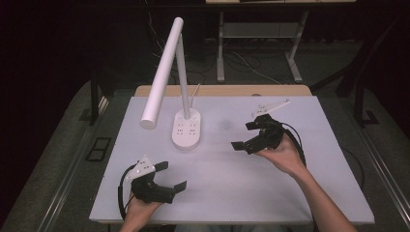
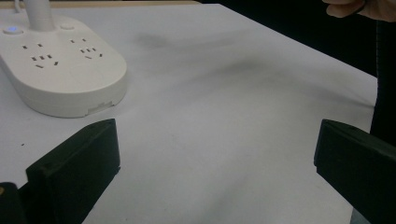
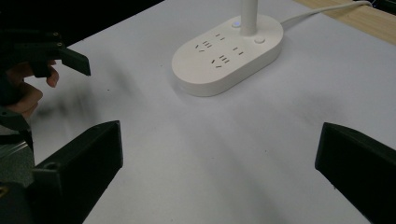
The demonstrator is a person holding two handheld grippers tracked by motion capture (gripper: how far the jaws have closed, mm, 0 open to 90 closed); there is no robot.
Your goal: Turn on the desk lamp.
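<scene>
White table (image 1: 270, 193), lamp base (image 1: 186, 128) beyond 2 gaping grippers' jaws, untouched

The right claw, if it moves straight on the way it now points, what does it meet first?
Probably the white oval lamp base with sockets: it lies ahead between the open right claw's jaws, with bare white table before it. Depth is uncertain.
</scene>
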